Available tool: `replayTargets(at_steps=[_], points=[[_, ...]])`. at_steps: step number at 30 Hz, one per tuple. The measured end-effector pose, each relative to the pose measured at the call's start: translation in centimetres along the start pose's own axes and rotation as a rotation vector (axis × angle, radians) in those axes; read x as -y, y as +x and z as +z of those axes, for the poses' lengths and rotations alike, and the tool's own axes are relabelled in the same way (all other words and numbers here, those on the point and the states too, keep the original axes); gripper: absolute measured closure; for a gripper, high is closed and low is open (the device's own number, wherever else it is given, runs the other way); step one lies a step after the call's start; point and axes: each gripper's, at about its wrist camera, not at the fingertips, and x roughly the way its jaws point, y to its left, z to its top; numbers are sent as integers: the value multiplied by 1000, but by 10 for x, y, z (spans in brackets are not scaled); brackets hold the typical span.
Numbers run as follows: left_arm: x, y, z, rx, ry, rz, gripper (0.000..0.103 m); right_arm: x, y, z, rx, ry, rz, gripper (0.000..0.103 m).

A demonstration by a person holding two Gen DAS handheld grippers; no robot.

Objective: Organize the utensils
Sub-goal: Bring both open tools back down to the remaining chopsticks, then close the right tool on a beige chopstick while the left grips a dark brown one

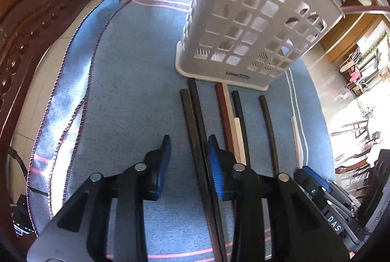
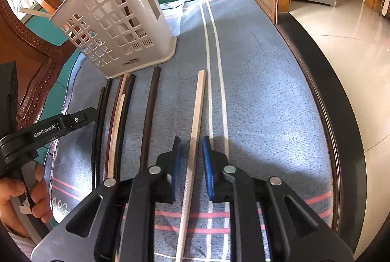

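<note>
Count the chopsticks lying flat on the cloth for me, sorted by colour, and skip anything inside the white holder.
Black chopsticks: 3
Dark brown chopstick: 1
Reddish-brown chopstick: 1
Pale beige chopsticks: 3
Total: 8

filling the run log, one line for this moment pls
left tool: open, empty | right tool: open, straddling pale chopstick | holder: upright

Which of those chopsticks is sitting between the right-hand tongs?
The pale chopstick lying alone, farthest right on the blue cloth. It runs between the open right tongs; the dark chopsticks lie off to the left.
</note>
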Motion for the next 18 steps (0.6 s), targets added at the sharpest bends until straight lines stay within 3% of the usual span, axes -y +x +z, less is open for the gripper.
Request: replayTargets(at_steps=[9, 18], points=[[9, 6, -2, 17, 48, 83, 71, -2, -2, 0, 5, -14, -7, 82], [6, 4, 0, 25, 42, 87, 70, -9, -3, 2, 8, -57, -35, 76]])
